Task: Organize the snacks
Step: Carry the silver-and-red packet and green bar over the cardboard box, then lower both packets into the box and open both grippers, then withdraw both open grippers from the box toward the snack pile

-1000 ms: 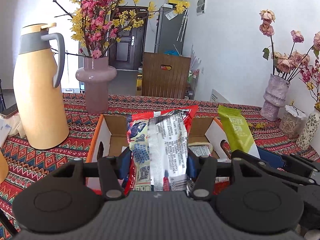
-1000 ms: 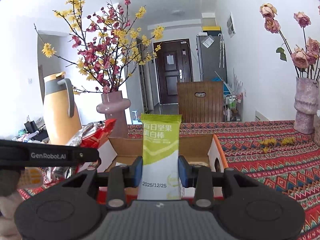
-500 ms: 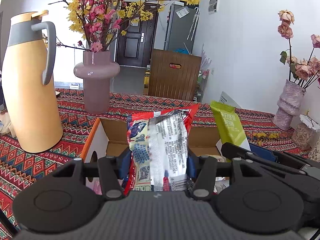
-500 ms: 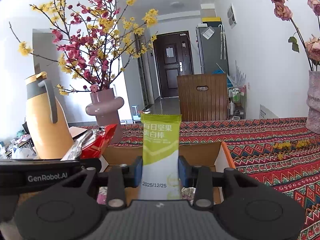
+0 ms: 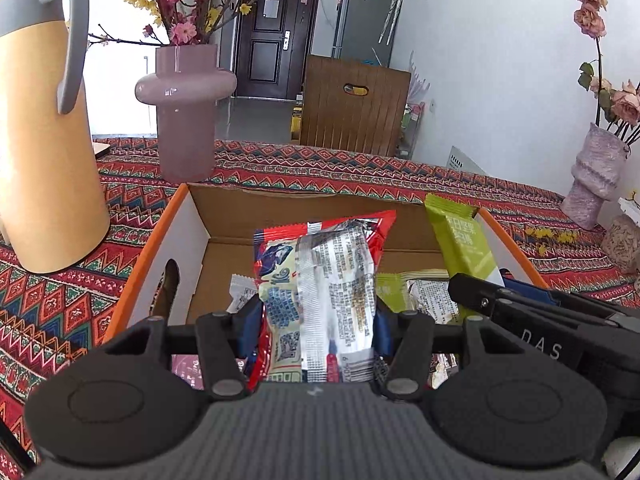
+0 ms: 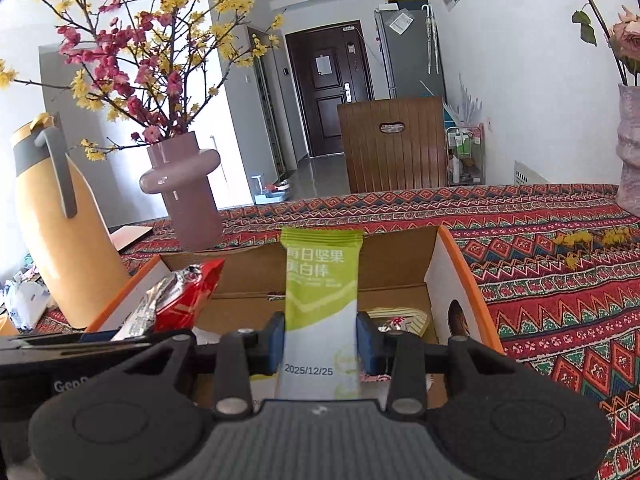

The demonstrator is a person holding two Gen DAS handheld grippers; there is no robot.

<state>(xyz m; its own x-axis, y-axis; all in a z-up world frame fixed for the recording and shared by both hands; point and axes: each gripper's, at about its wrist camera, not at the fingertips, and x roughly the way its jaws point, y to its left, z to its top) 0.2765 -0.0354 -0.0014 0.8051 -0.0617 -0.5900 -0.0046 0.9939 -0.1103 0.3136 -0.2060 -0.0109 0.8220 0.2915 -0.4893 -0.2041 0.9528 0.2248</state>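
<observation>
carrying two snacks toward the open cardboard box with orange rims [image 5: 168, 216] is the step i judge to be in hand: both packets hang over its mouth and neither is let go yet.

my left gripper [image 5: 316, 320] is clamped on a crinkly red and silver foil snack bag [image 5: 332, 272]; the blue pads press its lower half from either side, and its puffy upper part stands up past the fingertips, printed back facing the camera. my right gripper [image 6: 320, 340] is closed tight on a slim green and white bar wrapper [image 6: 320, 300], held upright between the pads, flat and stiff-looking, with a date printed near the bottom.

ahead of and below both sets of fingertips lies the box floor, where a few packets already rest, a yellowish flat one [image 6: 400, 318] just right of the right fingers.

next, i think, each packet needs lowering further into the box before the fingers part, the bar kept toward the right wall and the bag toward the left, so they land flat and do not pile up. the foil bag looks slippery and air-filled, so it may slide or tip on release.
</observation>
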